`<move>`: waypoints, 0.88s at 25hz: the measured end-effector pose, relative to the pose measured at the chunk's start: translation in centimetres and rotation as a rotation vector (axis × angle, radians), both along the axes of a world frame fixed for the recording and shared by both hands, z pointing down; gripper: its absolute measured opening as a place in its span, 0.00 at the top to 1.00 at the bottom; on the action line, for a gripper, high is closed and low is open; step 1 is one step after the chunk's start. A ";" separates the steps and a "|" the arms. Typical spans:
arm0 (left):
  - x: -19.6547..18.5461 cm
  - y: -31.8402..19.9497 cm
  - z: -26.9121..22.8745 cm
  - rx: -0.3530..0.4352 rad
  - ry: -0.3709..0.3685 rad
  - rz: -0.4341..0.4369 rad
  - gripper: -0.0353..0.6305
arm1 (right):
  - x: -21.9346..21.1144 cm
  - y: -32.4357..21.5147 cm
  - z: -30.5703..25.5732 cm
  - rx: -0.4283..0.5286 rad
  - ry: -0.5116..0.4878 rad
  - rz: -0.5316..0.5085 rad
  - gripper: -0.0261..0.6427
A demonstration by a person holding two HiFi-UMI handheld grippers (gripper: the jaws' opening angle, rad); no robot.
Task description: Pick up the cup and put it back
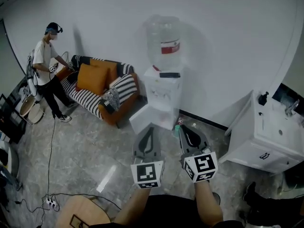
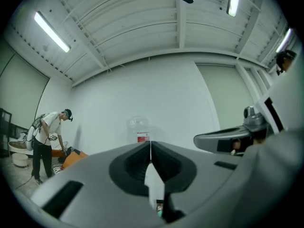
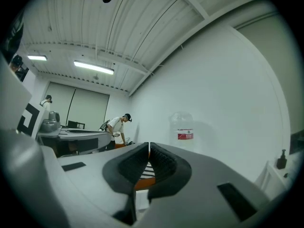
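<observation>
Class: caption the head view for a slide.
Left gripper and right gripper, both shut, face a water dispenser beside a sofa.

Around the rig I see a white-walled room with a water dispenser, a sofa and a sink cabinet.
The water dispenser (image 1: 162,96) stands against the wall (image 1: 228,42) with a clear bottle (image 1: 164,41) upright on top. To its left I make out a striped sofa (image 1: 97,99) carrying orange cushions (image 1: 90,77), and a person (image 1: 46,68) bending over its far end. At the right sits a white sink cabinet (image 1: 259,144) with a dark pump bottle (image 1: 262,98) on its top. Cables and a power strip (image 1: 50,202) lie on the grey floor (image 1: 90,151).
</observation>
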State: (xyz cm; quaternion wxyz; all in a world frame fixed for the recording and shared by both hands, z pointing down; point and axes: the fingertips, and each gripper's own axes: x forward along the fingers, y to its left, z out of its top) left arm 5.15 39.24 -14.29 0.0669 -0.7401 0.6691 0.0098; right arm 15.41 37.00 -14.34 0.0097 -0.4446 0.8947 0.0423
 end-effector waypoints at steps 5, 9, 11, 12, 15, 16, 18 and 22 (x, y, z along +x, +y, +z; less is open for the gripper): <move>-1.0 -0.3 -0.3 0.009 0.005 -0.024 0.93 | -0.3 -0.3 -0.2 0.009 -0.004 -0.011 0.94; -0.8 -1.3 -0.5 0.018 0.004 -0.016 0.93 | 0.3 -1.3 -1.1 0.031 -0.005 0.000 0.94; -1.1 -1.8 -0.7 0.026 0.005 -0.017 0.93 | 0.1 -2.0 -1.1 0.034 0.001 0.000 0.94; -1.4 -2.1 -0.6 0.025 0.005 -0.020 0.93 | -0.2 -2.4 -1.0 0.032 0.003 -0.003 0.94; -2.5 -3.7 -0.1 0.019 0.011 -0.026 0.93 | -1.1 -3.9 -0.4 0.019 0.010 -0.009 0.94; -2.8 -4.6 -0.1 0.022 0.017 -0.025 0.93 | -1.5 -4.7 -0.2 0.016 0.016 -0.011 0.94; -3.5 -6.5 0.2 0.022 0.026 -0.025 0.93 | -2.3 -6.3 0.4 0.004 0.030 -0.012 0.94; -4.6 -10.4 1.5 -0.014 0.025 -0.012 0.93 | -3.0 -10.2 1.4 -0.028 0.016 0.010 0.94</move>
